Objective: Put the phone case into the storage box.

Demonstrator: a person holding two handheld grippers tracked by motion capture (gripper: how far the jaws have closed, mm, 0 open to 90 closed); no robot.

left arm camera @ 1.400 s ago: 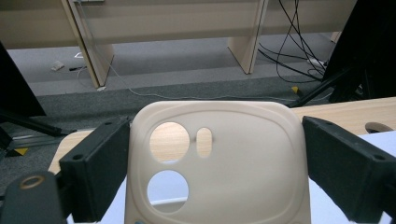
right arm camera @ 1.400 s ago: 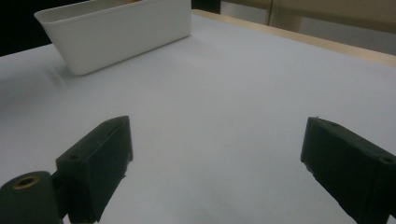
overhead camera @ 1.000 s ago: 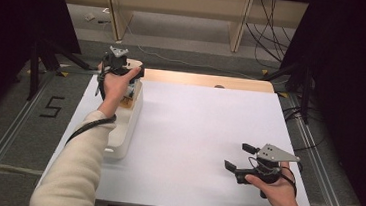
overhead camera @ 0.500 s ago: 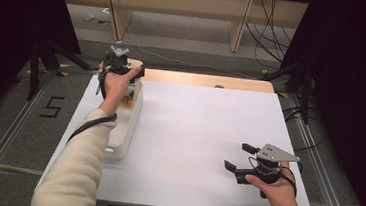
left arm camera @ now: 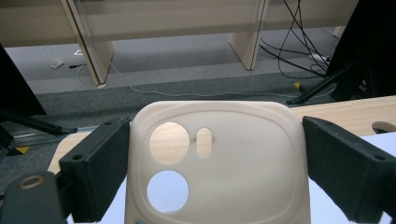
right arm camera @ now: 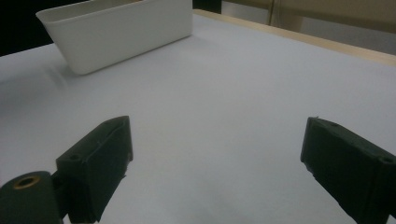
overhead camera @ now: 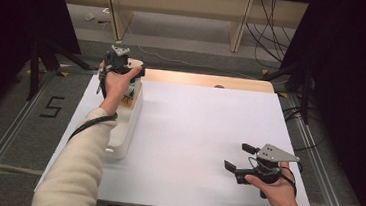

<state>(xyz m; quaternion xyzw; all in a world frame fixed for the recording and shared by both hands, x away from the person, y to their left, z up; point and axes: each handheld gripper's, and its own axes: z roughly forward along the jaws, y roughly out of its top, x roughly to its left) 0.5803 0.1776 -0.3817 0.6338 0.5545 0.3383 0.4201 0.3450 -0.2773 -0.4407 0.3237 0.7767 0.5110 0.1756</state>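
Note:
A beige phone case [left arm camera: 233, 158] with round camera cut-outs stands upright between the jaws of my left gripper [left arm camera: 217, 135], which is shut on its two sides. In the high view this left gripper [overhead camera: 119, 65] is held over the far end of a white bin [overhead camera: 127, 128], and a sliver of the phone case [overhead camera: 134, 63] shows beside the hand. My right gripper [overhead camera: 239, 157] rests low over the near right part of the white table top [overhead camera: 203, 130]. Its jaws are wide apart with nothing between them in the right gripper view [right arm camera: 219, 135].
The long white bin [right arm camera: 121, 32] lies along the table's left side. A wooden strip [overhead camera: 208, 80] borders the far edge. Beyond the table are wooden furniture legs [left arm camera: 243, 42] and floor cables [left arm camera: 299, 51]. Dark stands flank both sides.

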